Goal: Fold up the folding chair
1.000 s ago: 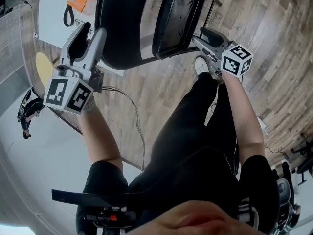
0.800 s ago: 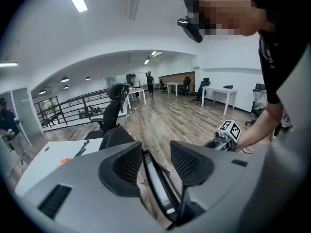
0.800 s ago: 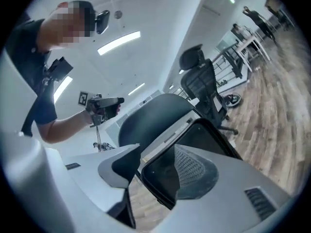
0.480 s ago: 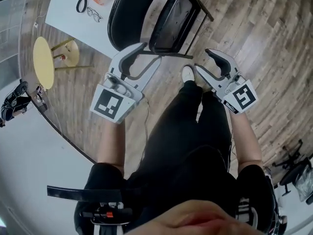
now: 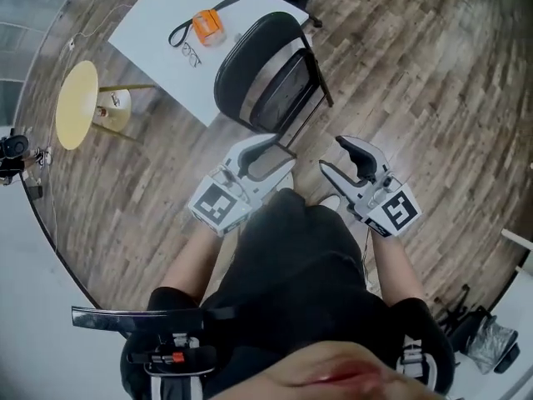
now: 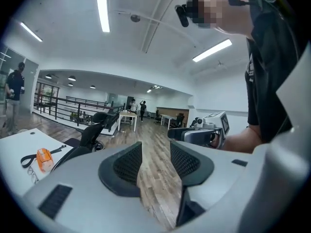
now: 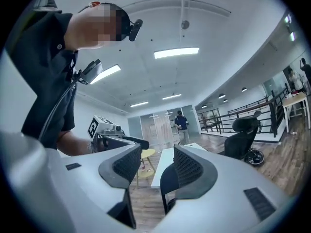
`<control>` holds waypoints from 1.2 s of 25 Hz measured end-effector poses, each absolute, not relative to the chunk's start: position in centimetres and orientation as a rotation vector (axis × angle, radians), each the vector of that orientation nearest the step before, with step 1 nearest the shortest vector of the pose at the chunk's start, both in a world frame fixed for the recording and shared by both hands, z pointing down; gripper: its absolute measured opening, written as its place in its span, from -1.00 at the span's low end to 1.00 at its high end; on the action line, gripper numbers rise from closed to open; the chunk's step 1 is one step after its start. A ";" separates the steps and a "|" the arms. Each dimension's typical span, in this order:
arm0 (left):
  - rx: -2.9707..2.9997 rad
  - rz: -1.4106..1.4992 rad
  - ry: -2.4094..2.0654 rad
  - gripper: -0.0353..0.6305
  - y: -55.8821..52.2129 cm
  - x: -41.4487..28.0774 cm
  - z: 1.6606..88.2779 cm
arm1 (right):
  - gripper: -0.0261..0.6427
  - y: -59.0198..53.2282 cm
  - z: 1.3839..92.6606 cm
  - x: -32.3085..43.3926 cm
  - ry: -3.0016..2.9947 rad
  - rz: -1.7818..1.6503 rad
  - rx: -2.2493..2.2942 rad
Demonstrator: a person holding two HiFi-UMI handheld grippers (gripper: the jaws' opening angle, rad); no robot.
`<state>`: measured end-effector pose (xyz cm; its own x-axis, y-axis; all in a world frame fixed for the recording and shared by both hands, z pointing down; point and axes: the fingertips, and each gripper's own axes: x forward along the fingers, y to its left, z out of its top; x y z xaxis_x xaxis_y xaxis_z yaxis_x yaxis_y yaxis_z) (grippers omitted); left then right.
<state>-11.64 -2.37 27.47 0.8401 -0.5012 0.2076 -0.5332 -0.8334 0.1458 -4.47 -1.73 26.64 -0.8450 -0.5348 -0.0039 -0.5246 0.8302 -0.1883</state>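
Pulled back and up from the folding chair [image 5: 258,73]: left gripper [image 5: 283,152], right gripper [image 5: 331,152], jaws of both apart, empty. Stands on the floor beside the white table [image 5: 158,23]. Likely stiff, a bit heavy; grab the top rim.

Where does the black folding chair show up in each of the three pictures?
Head view: folding chair upper middle, beside the white table.
Left gripper view: chair's dark back lower left, beside that table.
Right gripper view: chair low centre, table behind it.
Shared landmark: the white table.
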 end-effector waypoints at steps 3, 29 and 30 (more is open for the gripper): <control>2.877 0.194 -0.777 -0.45 -0.1 -10.8 25.3 | -0.28 0.8 24.5 -4.9 2.983 -0.238 -0.822; 2.915 0.102 -0.869 -0.88 2.6 -10.2 20.9 | -0.89 4.3 17.9 -5.5 2.976 -0.085 -0.809; 2.912 0.102 -0.873 -0.88 2.6 -10.3 20.9 | -0.89 4.4 17.9 -5.6 2.979 -0.085 -0.804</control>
